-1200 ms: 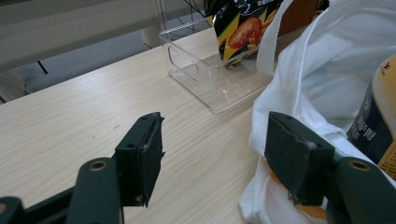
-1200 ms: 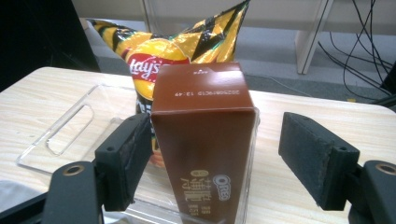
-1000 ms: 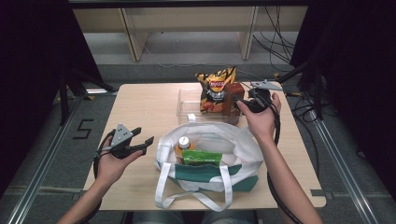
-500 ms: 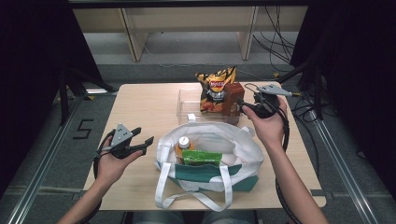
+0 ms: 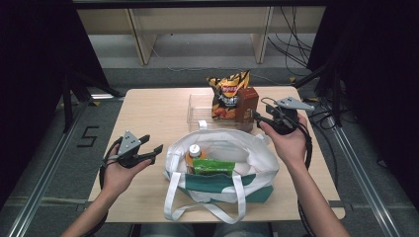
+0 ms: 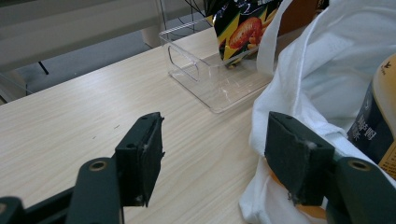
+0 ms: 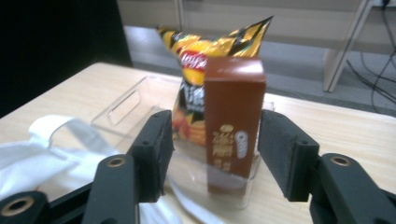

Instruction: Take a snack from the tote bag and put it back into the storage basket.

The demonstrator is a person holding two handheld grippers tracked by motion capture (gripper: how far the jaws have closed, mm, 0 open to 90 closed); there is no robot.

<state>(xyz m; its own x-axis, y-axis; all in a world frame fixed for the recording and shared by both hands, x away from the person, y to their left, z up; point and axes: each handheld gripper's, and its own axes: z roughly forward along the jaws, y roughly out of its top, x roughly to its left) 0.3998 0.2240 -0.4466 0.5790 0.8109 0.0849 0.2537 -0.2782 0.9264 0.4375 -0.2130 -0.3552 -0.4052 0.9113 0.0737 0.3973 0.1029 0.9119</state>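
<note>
The right gripper (image 5: 261, 120) has drawn back from the brown box (image 7: 234, 122) toward the right edge of the counter (image 5: 153, 108), and its jaws have just been closing partway; they stand apart with nothing pressed between them, the box lined up in the gap but farther off, not touched. That suggests the box has been set down and let go, so this item looks done and the next one would come from the bag (image 5: 257, 155). The box stands upright at the right end of the clear bin (image 5: 195, 106), just beside the chip bag (image 5: 228, 94), which leans upright in the same bin. It is a tall, narrow carton, plain brown with small pale print low on its front. The left gripper (image 5: 154, 150) rests at the bag's left side, jaws wide and holding nothing. In the bag lie a bottle (image 5: 194, 152) and a green pack (image 5: 213, 166).
</note>
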